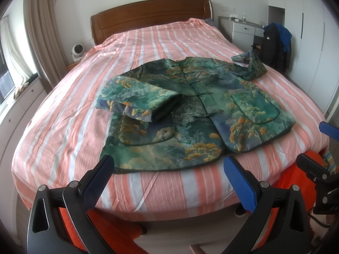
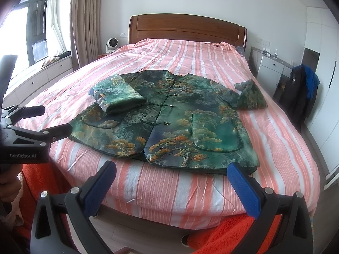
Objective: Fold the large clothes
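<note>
Both sets of jaws are spread wide with nothing between them.

Left wrist view: the left gripper point(image 1: 169, 182) hangs over the near edge of the bed point(image 1: 70, 114), just short of the jacket point(image 1: 190, 110) hem. The jacket lies front up and buttoned in the middle of the striped cover. Its left sleeve point(image 1: 139, 101) is already folded across the chest; the right sleeve point(image 1: 252, 65) sits crumpled out to the far right.

Right wrist view: the right gripper point(image 2: 171, 182) is also near the hem, toward the right corner, and the left gripper's body pokes in at the left edge.

My guess is it's quilted or padded, so thickish, soft but springy, probably a bit slick. I'd pinch the right sleeve by its cuff, then take the hem corners, since bulky folds may pop back open.
</note>
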`<state>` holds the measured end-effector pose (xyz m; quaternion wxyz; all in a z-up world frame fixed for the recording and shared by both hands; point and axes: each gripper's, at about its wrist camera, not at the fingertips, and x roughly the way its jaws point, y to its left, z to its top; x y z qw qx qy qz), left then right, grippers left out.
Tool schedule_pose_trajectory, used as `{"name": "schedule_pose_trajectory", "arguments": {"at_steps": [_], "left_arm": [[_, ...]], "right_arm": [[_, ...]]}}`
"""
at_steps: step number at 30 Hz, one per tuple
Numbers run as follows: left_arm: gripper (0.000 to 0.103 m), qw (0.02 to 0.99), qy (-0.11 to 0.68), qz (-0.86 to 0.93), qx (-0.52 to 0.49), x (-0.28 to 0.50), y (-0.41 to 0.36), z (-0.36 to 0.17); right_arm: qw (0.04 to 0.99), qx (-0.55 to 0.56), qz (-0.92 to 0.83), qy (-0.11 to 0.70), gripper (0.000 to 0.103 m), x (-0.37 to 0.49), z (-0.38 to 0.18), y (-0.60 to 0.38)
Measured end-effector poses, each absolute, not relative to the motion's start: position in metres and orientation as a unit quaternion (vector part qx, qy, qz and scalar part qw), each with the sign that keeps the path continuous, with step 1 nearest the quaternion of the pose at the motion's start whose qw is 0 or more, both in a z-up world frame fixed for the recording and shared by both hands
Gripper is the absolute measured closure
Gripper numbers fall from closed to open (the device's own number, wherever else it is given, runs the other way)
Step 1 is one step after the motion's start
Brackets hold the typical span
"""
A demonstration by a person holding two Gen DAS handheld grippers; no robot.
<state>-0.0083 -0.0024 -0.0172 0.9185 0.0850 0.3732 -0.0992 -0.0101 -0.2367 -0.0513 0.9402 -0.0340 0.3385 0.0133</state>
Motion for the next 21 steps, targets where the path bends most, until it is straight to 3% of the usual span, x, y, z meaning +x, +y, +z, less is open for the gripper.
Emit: {"name": "schedule_pose_trajectory", "arguments": {"at_steps": [21], "left_arm": [[0.000,0.917,0.376,-0.100,0.085,-0.0092,-0.0075,-0.0166]], "right_arm": [[0.940,-0.036,0.017,0.340,0.000,-0.0082,-0.0530,-0.2335]]}}
